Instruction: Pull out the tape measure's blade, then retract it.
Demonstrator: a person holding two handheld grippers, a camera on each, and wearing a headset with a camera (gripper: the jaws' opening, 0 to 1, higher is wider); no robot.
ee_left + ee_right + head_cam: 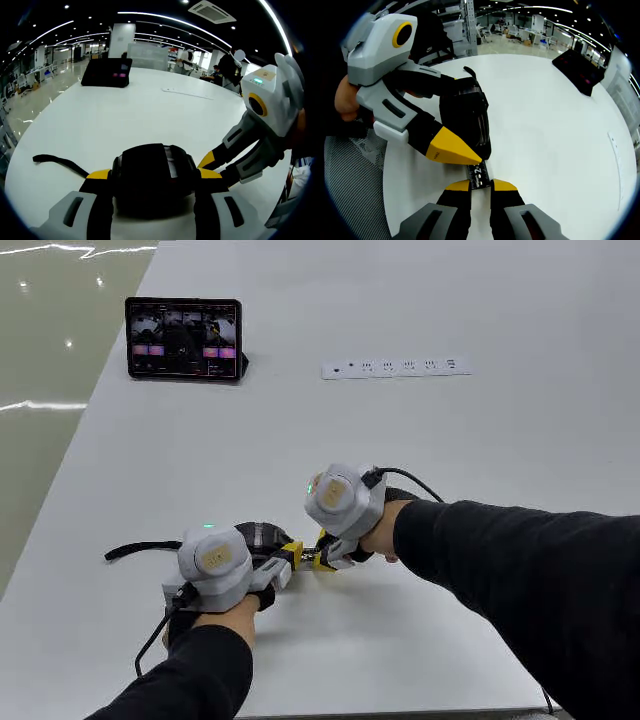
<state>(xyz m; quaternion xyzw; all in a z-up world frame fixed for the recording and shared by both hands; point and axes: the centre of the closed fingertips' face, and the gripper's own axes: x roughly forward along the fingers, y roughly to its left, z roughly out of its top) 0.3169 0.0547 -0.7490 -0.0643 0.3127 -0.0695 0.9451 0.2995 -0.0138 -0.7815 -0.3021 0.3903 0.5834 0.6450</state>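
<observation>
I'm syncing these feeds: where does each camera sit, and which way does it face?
Head view: on the headset, looking forward and down at the left gripper, right gripper and black sleeves.
Left gripper view: on that gripper, looking along its jaws, clamped on the tape measure, toward the tablet.
Right gripper view: on that gripper, looking along jaws pinching the blade; a hand shows.
Both gripper views share the tablet.

White workbench [450, 440]: tablet [184, 337] far left, power strip [396, 367] far centre, tape measure [262, 535] near edge.
</observation>
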